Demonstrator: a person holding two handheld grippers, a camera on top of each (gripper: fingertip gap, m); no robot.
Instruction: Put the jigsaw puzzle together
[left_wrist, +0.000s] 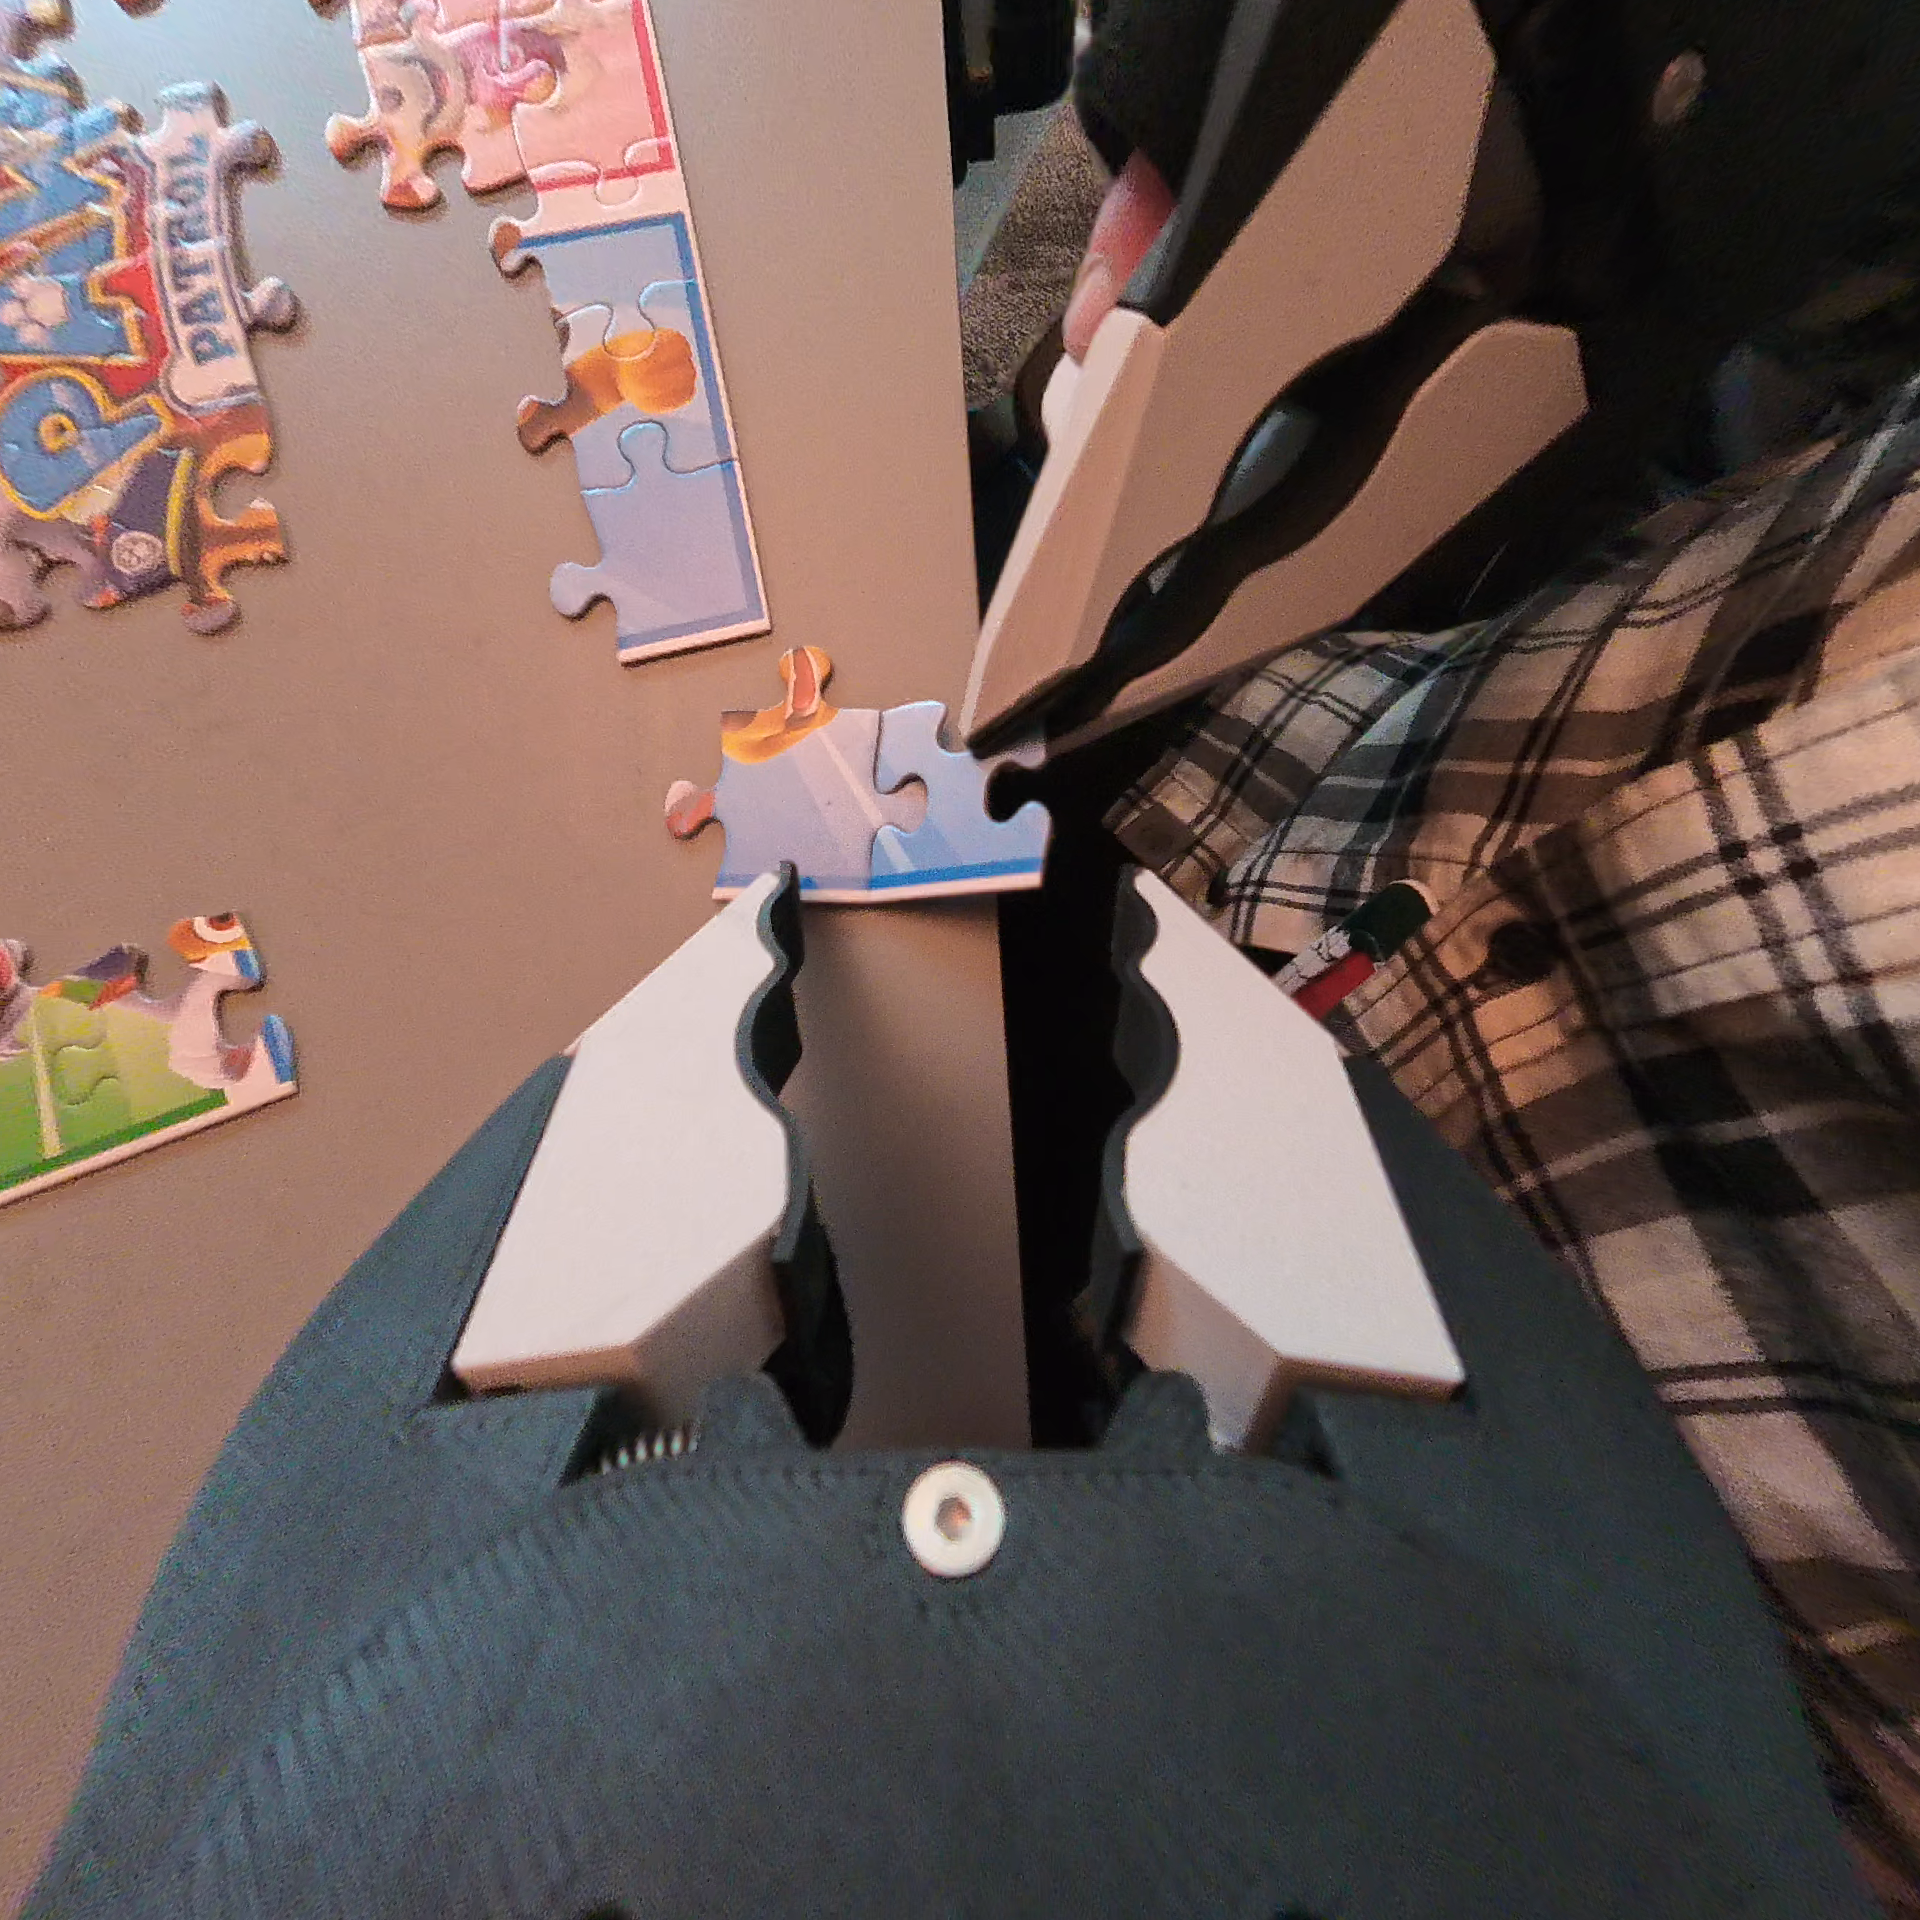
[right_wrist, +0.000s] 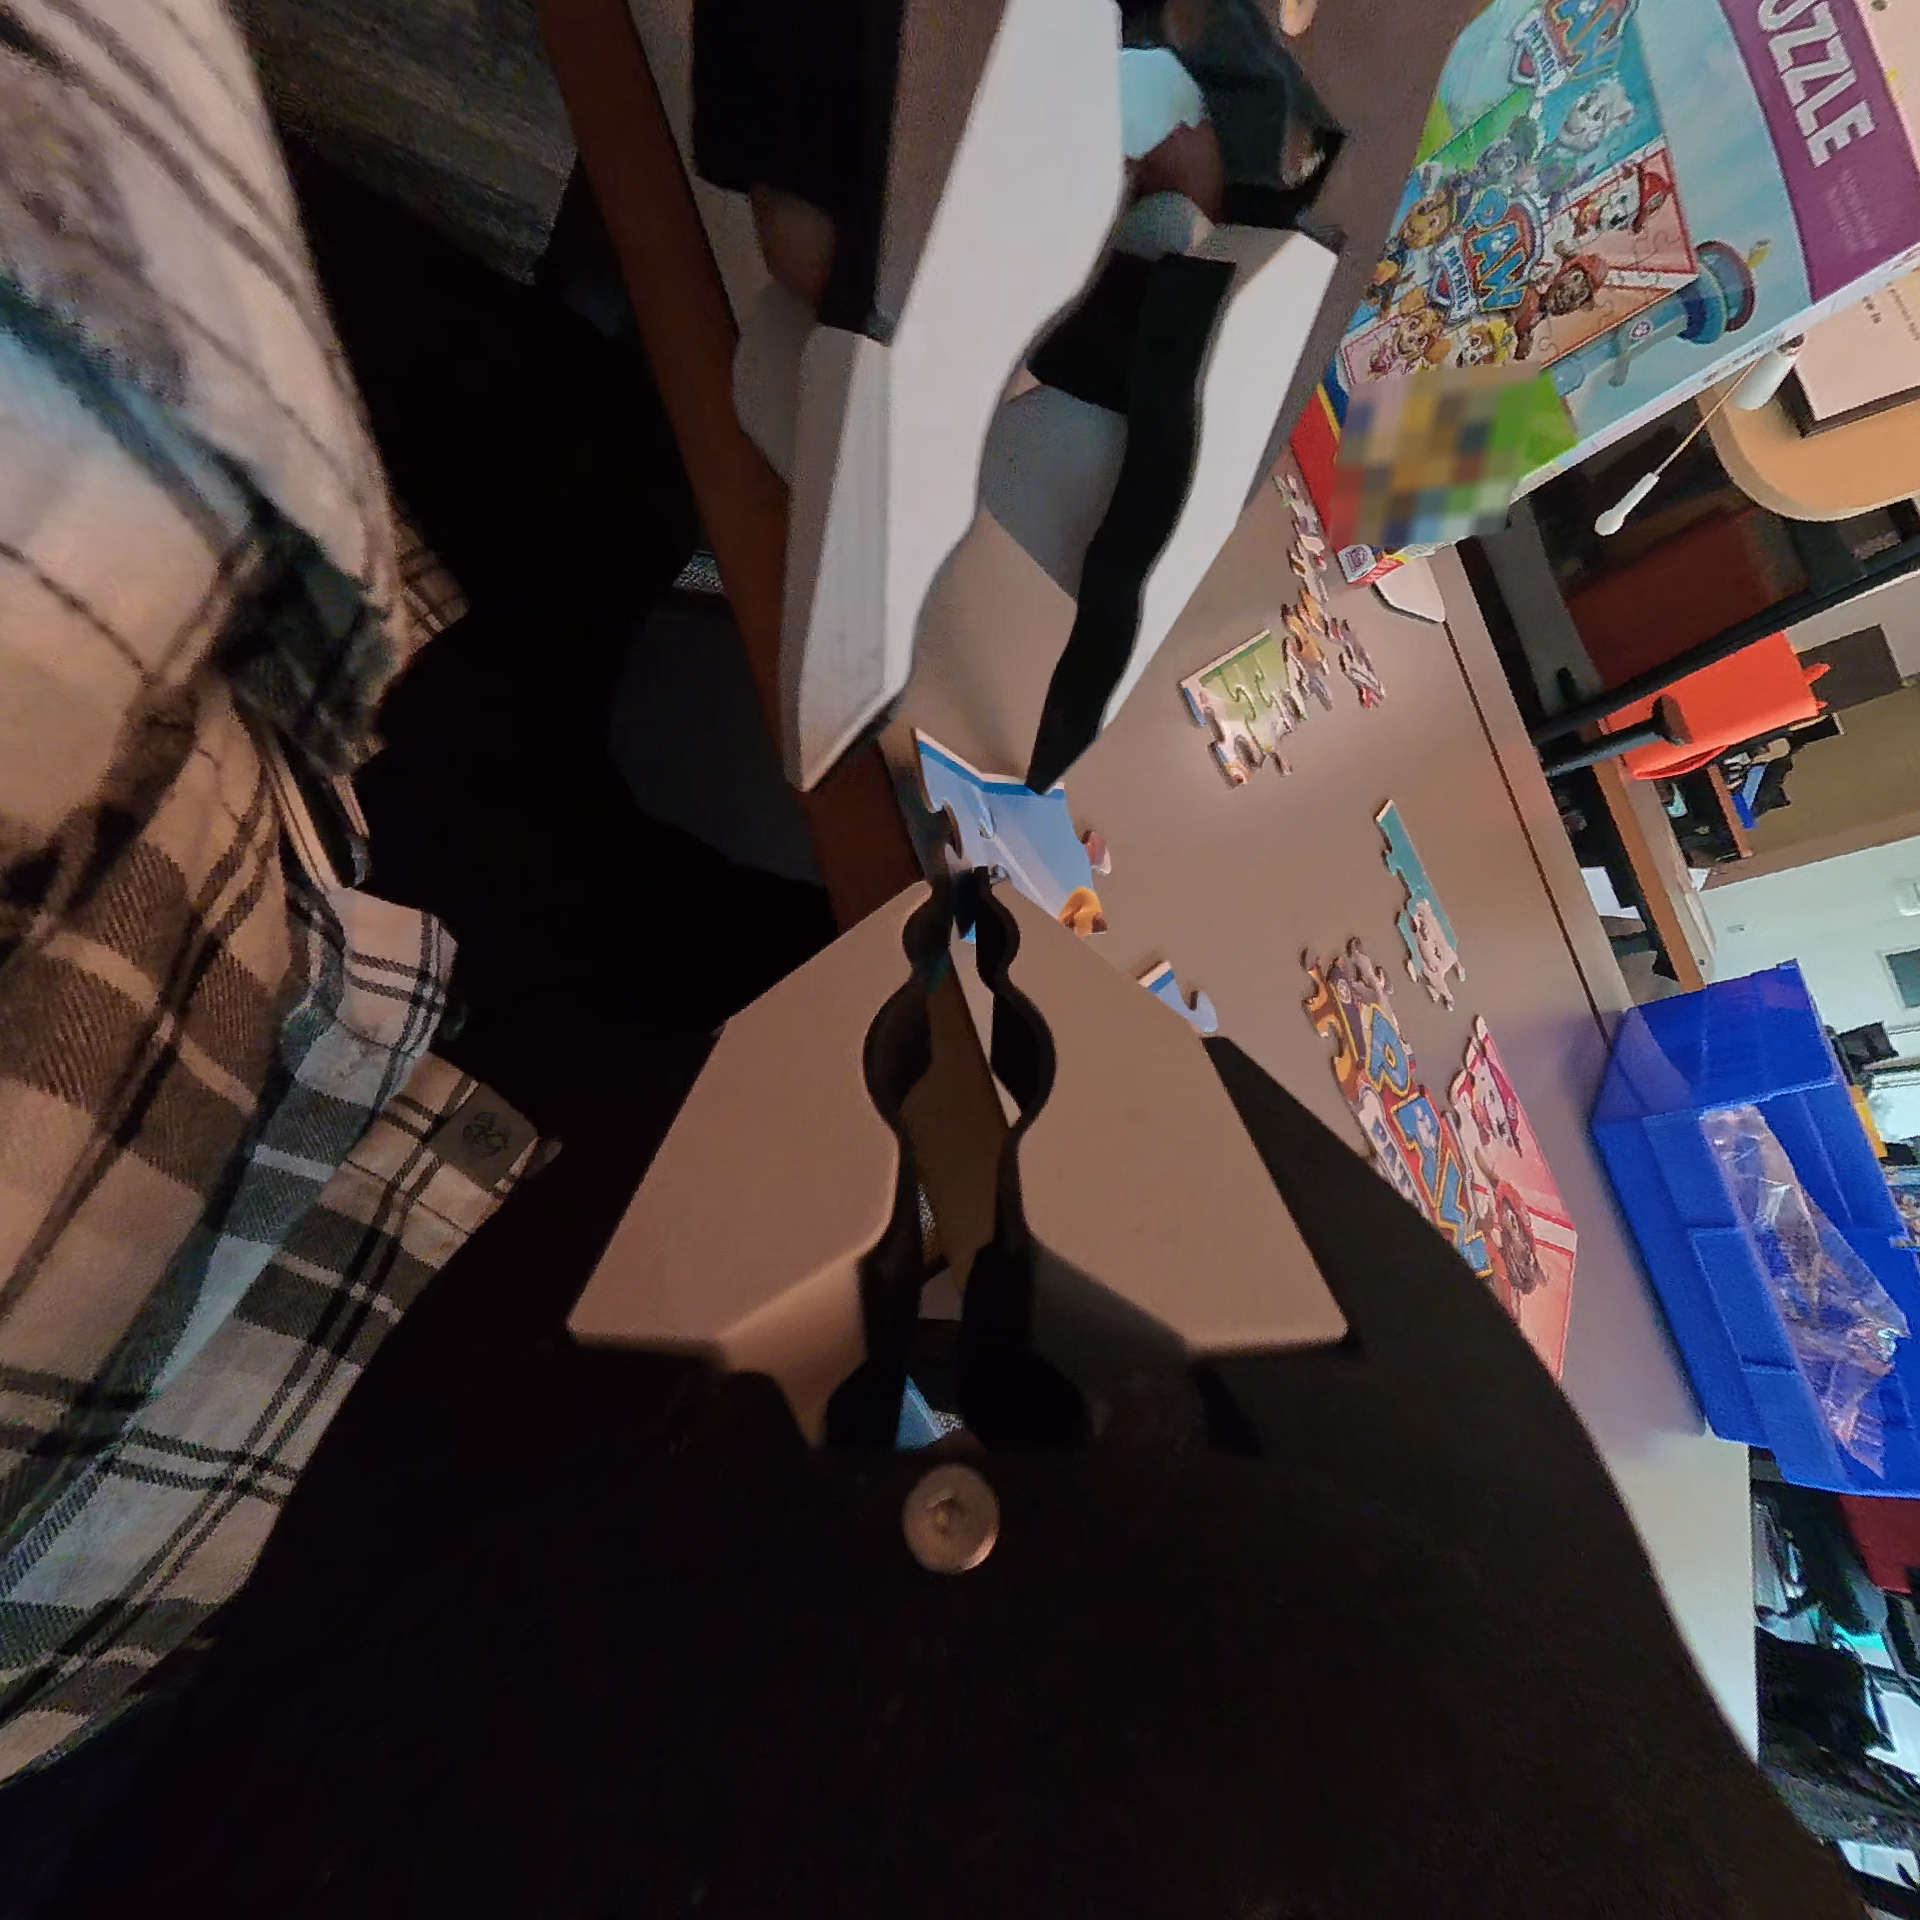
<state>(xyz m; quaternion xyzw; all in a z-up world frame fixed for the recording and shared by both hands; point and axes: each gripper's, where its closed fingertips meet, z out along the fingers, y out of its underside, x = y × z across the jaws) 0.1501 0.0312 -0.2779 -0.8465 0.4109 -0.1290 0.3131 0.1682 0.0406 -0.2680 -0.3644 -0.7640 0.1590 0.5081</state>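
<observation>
Two-piece blue puzzle section (left_wrist: 873, 805) overhangs the desk's (left_wrist: 436, 727) near edge, long axis along it. My right gripper (right_wrist: 961, 894) pinches its overhanging end; my left gripper (left_wrist: 951, 894), spread wide, sits just beside its bordered side.

You have a grey table (left_wrist: 416, 1299) under the work, its near edge running beside your plaid shirt (left_wrist: 1662, 935), which fills the right of the left wrist view and the left of the right wrist view. A red and green object (left_wrist: 1361, 940) pokes out of the shirt pocket. At the table's far side in the right wrist view sits a blue plastic bin (right_wrist: 1704, 1174) with a clear crinkled bag (right_wrist: 1808, 1257) inside. Beyond the table edge you can see an orange chair (right_wrist: 1714, 707) and a black pole (right_wrist: 1704, 644) crossing in front of it.
</observation>
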